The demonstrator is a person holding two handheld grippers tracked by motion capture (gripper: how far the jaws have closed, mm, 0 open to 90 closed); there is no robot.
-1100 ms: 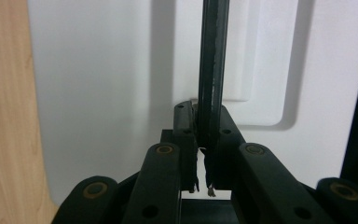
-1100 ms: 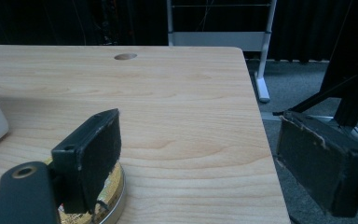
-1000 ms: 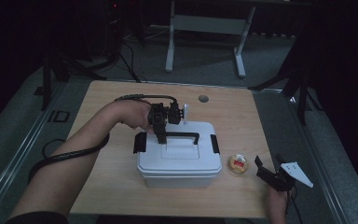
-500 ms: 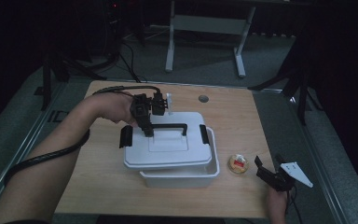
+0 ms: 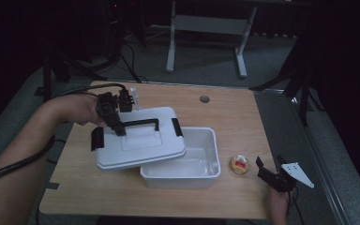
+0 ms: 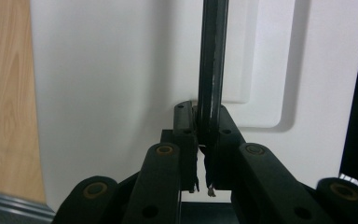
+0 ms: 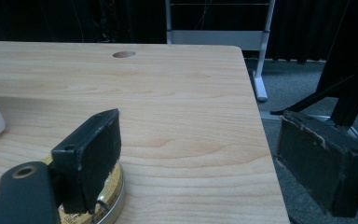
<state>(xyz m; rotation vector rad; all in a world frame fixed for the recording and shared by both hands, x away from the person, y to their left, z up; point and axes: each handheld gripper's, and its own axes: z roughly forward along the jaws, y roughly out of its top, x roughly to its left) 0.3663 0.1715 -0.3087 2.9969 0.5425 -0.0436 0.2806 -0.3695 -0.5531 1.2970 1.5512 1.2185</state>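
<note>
My left gripper (image 5: 120,130) is shut on the black handle (image 5: 140,123) of a white lid (image 5: 140,145) and holds it lifted, shifted left off a white plastic bin (image 5: 187,161). In the left gripper view the jaws pinch the black handle (image 6: 213,65) just above the lid's white top (image 6: 107,88). The bin stands uncovered at its right half and looks empty. My right gripper (image 5: 268,175) rests open at the table's front right corner, next to a small round tin (image 5: 239,164). In the right gripper view the tin (image 7: 109,193) sits behind the left jaw of that gripper (image 7: 200,161).
The wooden table (image 5: 234,112) has a round cable hole (image 5: 205,99) near its far edge. A small white object (image 5: 134,96) stands behind the left hand. Dark stands and a grey desk frame (image 5: 206,28) are on the floor beyond.
The left gripper has lifted the lid off the bin and carried it left, slightly upward; the bin's inside now shows. The right gripper has kept still.
</note>
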